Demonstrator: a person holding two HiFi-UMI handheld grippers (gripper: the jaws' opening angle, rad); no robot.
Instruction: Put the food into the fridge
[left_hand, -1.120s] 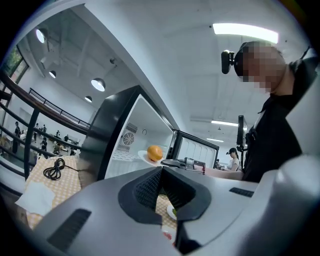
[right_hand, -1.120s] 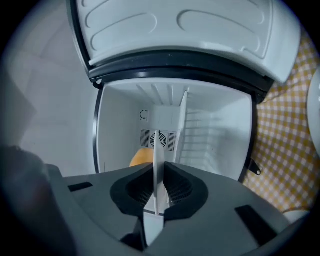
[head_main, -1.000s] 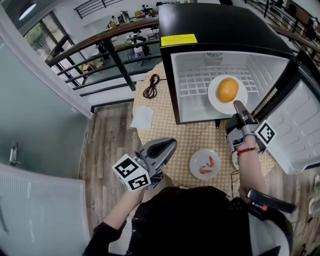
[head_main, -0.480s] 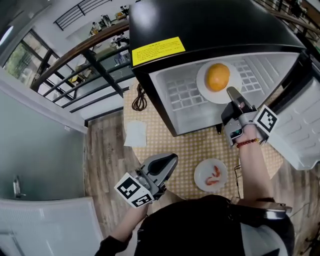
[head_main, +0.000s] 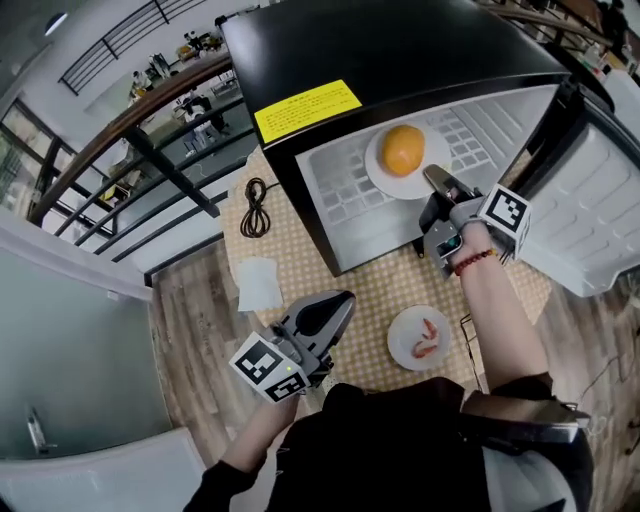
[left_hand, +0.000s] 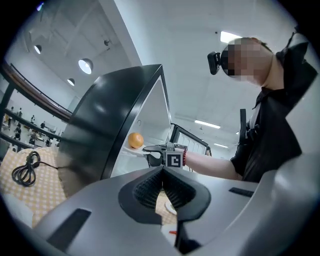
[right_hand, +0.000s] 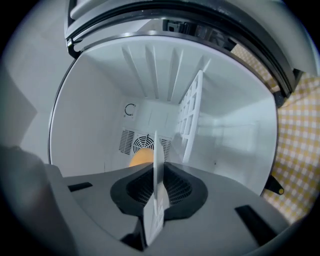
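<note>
The orange (head_main: 403, 149) sat on a white plate (head_main: 378, 178) just beyond the fingertips of the right gripper (head_main: 436, 180), inside the open fridge (head_main: 400, 50). That gripper's fingers were closed on the near rim of the plate; in the right gripper view the rim stood edge-on between the two pads, with the orange showing past it and the fan vent on the back wall farther ahead. The plate was over the wire shelf (head_main: 345, 195), though whether it rested on the shelf could not be told. The fridge door (head_main: 600, 230) stood swung out to the right of these fingers. The left gripper (head_main: 343, 299) hung close to the person's body and pointed towards the fridge. Its fingers were pressed together with nothing between them, as the left gripper view showed plainly. To the right of its fingertips a second plate (head_main: 400, 345) carrying shrimp (head_main: 427, 338) lay on the checkered cloth (head_main: 380, 285), below and apart from the right gripper. To the left of the left fingertips lay a paper napkin (head_main: 259, 285), and beyond it a coiled black cable (head_main: 254, 207) beside the fridge's outer wall.
</note>
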